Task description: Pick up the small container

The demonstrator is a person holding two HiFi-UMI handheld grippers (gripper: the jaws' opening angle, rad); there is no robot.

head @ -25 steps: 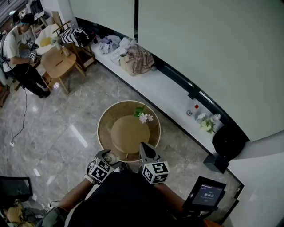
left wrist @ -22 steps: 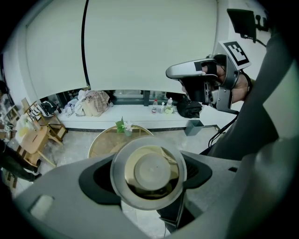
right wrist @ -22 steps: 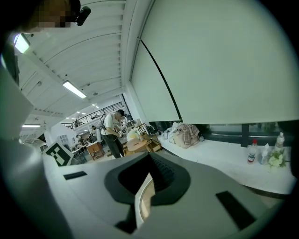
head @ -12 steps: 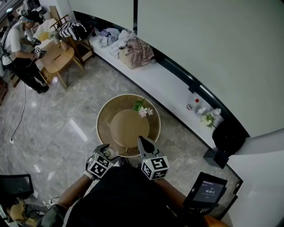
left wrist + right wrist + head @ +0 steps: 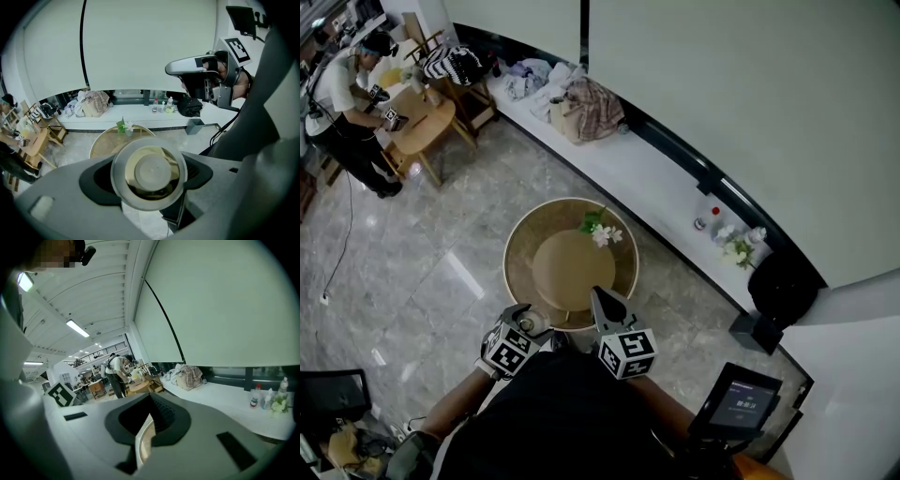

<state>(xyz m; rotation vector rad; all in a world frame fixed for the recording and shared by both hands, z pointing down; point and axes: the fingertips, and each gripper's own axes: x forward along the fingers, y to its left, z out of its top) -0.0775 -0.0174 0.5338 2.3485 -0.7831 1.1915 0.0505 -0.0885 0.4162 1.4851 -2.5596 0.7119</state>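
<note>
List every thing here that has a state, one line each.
left gripper: shut on the small container.
small container: gripped between the jaws, held in the air off the round table.
right gripper: shut, nothing held.
screen: lit.

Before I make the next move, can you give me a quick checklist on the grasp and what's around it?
1. Left gripper shut on the small round clear-rimmed container: ok.
2. Container centred between the jaws: ok.
3. Container level: cannot tell.
4. Container lifted off the round wooden table: ok, the table lies beyond it in the left gripper view.
5. Right gripper empty, jaws together: ok.
6. The two grippers apart from each other: ok.
</note>
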